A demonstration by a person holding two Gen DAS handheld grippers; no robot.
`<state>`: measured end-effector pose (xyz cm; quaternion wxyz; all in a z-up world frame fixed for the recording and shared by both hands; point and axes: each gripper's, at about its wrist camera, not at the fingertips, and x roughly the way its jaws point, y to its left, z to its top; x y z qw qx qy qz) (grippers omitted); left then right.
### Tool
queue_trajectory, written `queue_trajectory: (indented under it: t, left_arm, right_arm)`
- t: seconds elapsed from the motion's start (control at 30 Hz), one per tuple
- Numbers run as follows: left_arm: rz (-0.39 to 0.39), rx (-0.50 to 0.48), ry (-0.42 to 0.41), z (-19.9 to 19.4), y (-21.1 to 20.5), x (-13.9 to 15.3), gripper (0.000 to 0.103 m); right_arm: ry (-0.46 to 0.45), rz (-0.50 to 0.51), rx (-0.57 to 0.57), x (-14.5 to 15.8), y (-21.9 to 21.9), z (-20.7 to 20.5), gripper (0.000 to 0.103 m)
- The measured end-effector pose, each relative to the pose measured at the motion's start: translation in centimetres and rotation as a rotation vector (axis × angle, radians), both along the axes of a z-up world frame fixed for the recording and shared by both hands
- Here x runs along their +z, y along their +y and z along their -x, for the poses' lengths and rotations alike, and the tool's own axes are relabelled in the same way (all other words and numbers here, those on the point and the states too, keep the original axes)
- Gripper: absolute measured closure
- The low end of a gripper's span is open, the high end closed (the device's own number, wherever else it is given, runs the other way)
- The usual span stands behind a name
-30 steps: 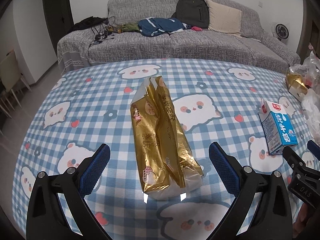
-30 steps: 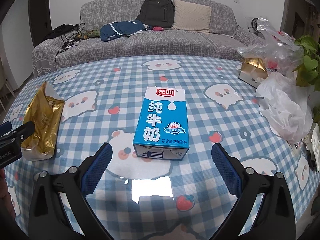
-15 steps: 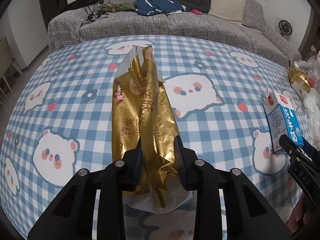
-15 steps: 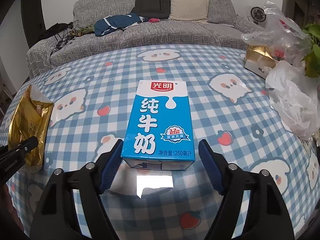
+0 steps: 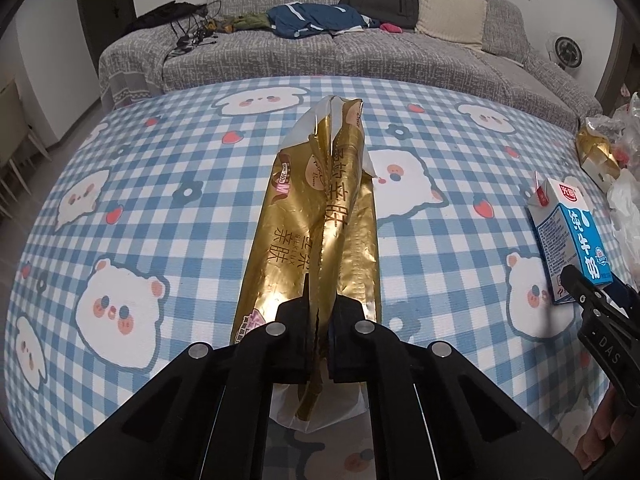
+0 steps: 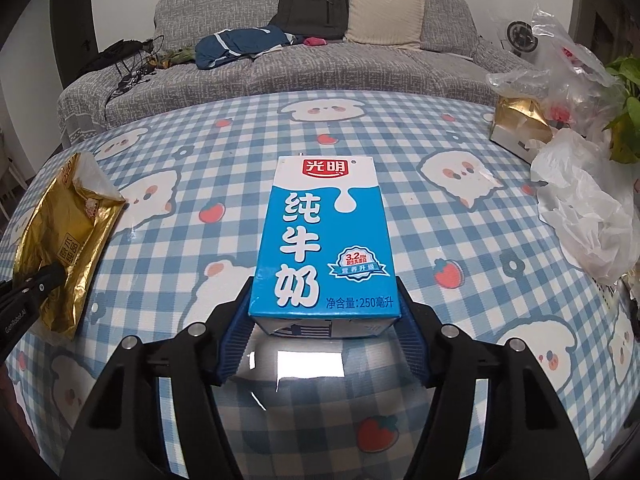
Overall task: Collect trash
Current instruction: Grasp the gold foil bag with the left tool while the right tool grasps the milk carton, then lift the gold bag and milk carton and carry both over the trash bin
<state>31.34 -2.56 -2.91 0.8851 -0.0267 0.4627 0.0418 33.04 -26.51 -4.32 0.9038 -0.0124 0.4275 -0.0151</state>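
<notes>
A crumpled gold wrapper (image 5: 320, 208) lies lengthwise on the blue checked tablecloth (image 5: 160, 184). My left gripper (image 5: 320, 308) is shut on its near end, pinching the foil into a ridge. The blue and white milk carton (image 6: 324, 240) lies flat on the cloth. My right gripper (image 6: 324, 296) is closing on it, and its blue pads (image 6: 236, 328) touch both sides of the near end. In the right wrist view the wrapper (image 6: 60, 232) and left gripper (image 6: 36, 288) sit at far left. The carton (image 5: 572, 240) shows at the right edge of the left wrist view.
Crumpled clear plastic bags (image 6: 580, 208), a gold tissue box (image 6: 520, 128) and a green plant (image 6: 624, 112) crowd the table's right side. Beyond the far edge stands a grey sofa (image 6: 280, 68) with a backpack (image 6: 312, 8), clothes and a cushion.
Both grippers went from wide open to closed. The left one pinched the gold wrapper and squeezed it narrow. The right one's pads came in against the milk carton's sides.
</notes>
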Motion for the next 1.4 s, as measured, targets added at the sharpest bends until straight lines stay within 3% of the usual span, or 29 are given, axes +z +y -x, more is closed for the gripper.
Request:
queue_trajectory:
  t: [0.73, 1.4]
  left_arm:
    - [0.034, -0.019, -0.040, 5.5, -1.0, 3.2, 0.100]
    - [0.037, -0.032, -0.083, 13.3, -1.3, 5.8, 0.100]
  right_arm:
    - [-0.035, 0.059, 0.009, 2.9, -0.5, 5.4, 0.042]
    - [-0.101, 0.058, 0.063, 6.5, 0.8, 13.1, 0.042]
